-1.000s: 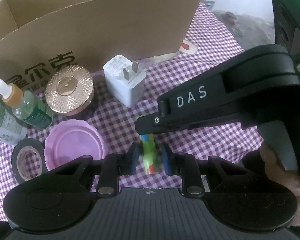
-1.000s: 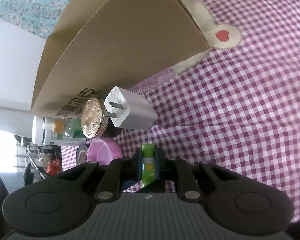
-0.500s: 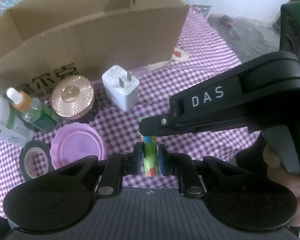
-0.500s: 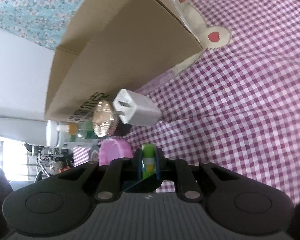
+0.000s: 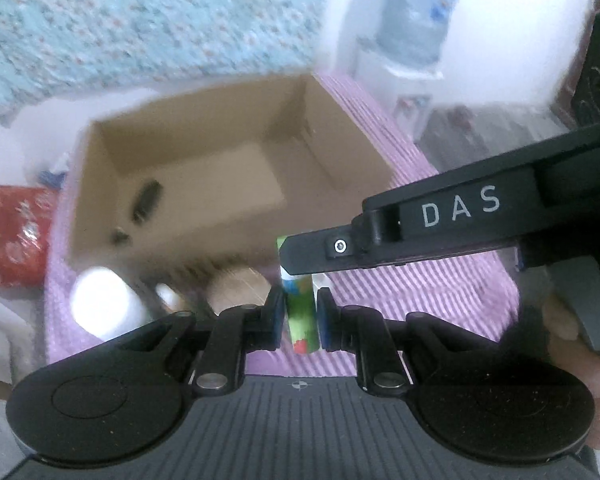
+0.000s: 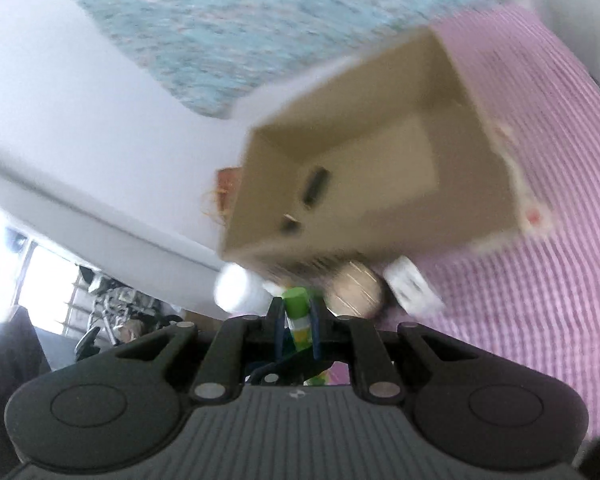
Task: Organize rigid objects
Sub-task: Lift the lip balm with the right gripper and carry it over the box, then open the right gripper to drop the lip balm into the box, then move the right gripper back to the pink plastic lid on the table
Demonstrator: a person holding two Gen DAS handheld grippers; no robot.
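From the left wrist camera, the left gripper (image 5: 302, 318) pinches a small multicoloured tube (image 5: 301, 320) between its blue pads, the tube standing upright in mid-air above the purple checked tablecloth (image 5: 420, 280). The right gripper (image 5: 288, 254), lettered "DAS", reaches in from the right side and its fingertip crosses the tube's upper end. Beyond them an open cardboard box (image 5: 228, 168) sits on the cloth, two dark items (image 5: 146, 200) lying on its floor; blur hides what they are. A white bottle top (image 5: 100, 304) and a round brownish lid (image 5: 240, 288) show just in front of the box, and a red packet (image 5: 14, 236) lies off the cloth to the left.

From the right wrist camera, the right gripper (image 6: 298, 326) is clamped on the same tube (image 6: 296, 312), here showing a green cap at the top, a detail hidden in the other view. The box (image 6: 380, 168) appears tilted and smeared, with the white plug adapter (image 6: 412, 288) beside its near wall next to the brownish lid (image 6: 354, 288). The left gripper is barely distinguishable from this side.
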